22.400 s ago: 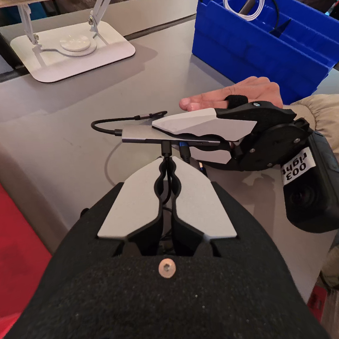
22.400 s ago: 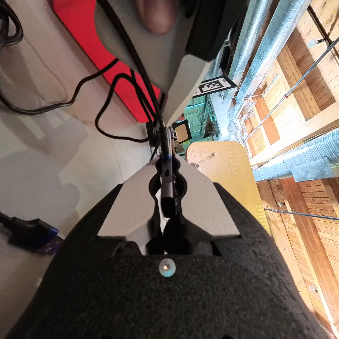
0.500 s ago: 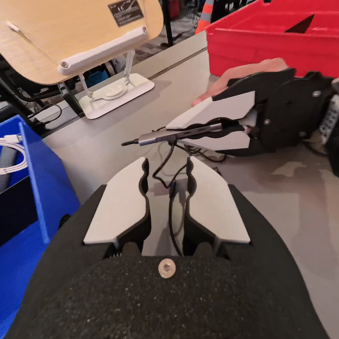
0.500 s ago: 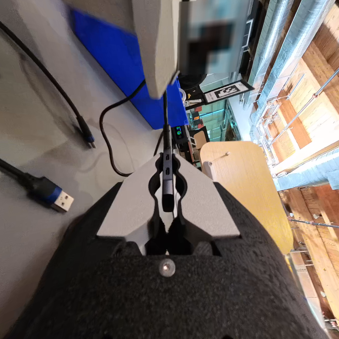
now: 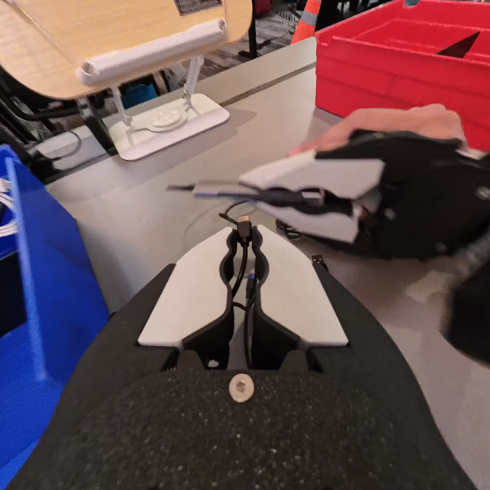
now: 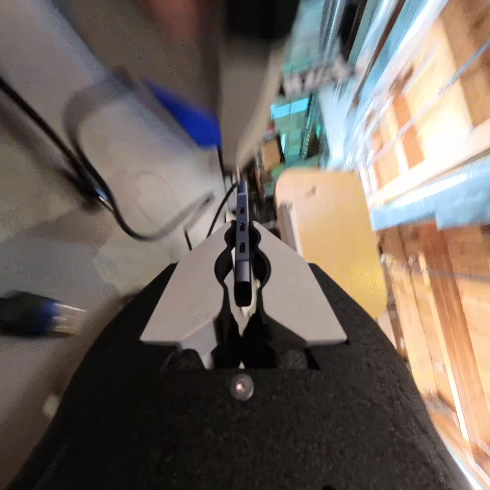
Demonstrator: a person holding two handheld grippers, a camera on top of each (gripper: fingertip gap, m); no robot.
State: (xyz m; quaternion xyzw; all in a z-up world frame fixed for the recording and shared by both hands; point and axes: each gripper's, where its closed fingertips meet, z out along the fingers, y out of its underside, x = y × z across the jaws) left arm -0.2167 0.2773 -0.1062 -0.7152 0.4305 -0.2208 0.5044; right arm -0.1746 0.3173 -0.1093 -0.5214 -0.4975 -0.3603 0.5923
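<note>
Pinching a black cable plug [image 5: 243,231] between its fingertips, the left gripper [image 5: 244,230] is closed on it, metal tip poking forward, cable [image 5: 241,267] trailing back between the fingers. Just ahead and to the right, the right gripper [image 5: 252,195] is clamped on a slim grey hub [image 5: 212,188], held level above the grey table [image 5: 148,212]; a hand [image 5: 384,124] sits on top of that gripper. In the right wrist view the right gripper [image 6: 242,225] grips the hub [image 6: 242,254] edge-on, ports visible, background heavily blurred. Loose USB plug [image 5: 317,258] lies on table beside the left gripper. Blue bin [image 5: 39,265] at left, red bin [image 5: 397,58] far right, wooden board on a white stand [image 5: 169,127] behind.
</note>
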